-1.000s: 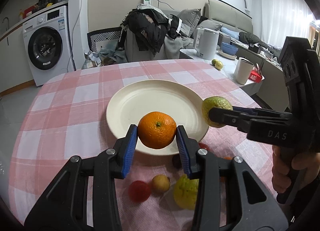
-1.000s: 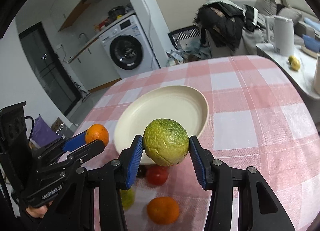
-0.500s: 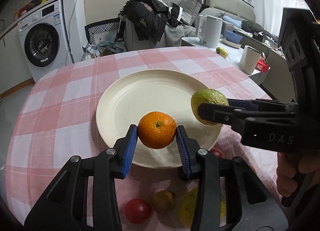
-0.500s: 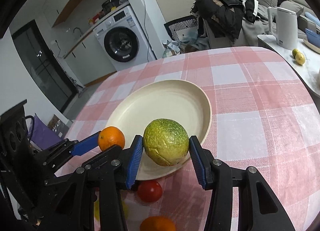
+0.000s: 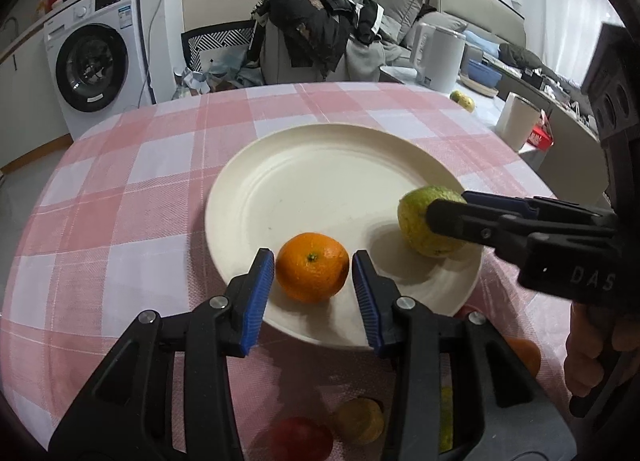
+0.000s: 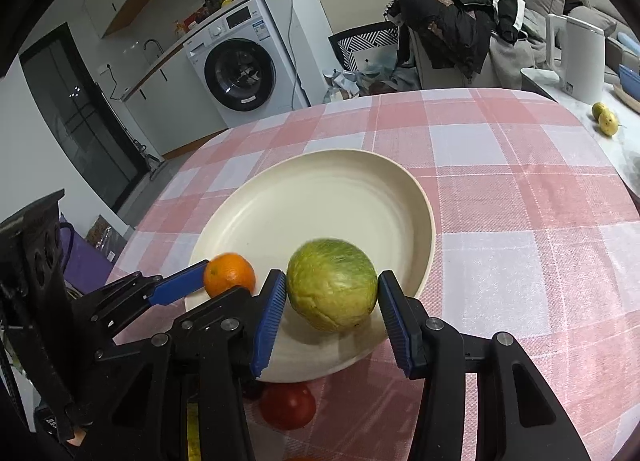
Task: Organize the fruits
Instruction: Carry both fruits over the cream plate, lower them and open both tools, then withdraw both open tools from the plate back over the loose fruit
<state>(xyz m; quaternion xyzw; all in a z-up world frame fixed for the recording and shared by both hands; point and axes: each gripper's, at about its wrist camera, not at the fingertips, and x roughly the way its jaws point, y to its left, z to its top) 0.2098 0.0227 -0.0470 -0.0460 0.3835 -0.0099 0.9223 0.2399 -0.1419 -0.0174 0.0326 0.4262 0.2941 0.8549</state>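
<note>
The left gripper [image 5: 313, 275] clamps the orange [image 5: 312, 267] just over the plate's [image 5: 320, 165] near edge. The right gripper [image 6: 332, 299] clamps the green fruit [image 6: 331, 290] above the plate's near-right rim; release comes next.

Materials and surfaces on the table

The tablecloth [image 5: 120, 221] is woven cloth, matt, with a fine ribbed texture in pink and white checks. The plate [image 5: 320, 165] looks smooth and cream-coloured, with a soft, low shine. The orange [image 5: 312, 272] has a glossy skin with small pores. The green fruit [image 6: 331, 284] has a rough, wrinkled, dull skin with pale streaks. The tomato [image 6: 287, 407] is smooth and a little shiny. The left gripper [image 5: 313, 299] and the right gripper [image 6: 332, 319] are of matt black plastic with small bright metal bolts; their blue pads [image 5: 258, 297] are ribbed and look like rubber. The washing machine [image 5: 96, 49] is glossy white.
</note>
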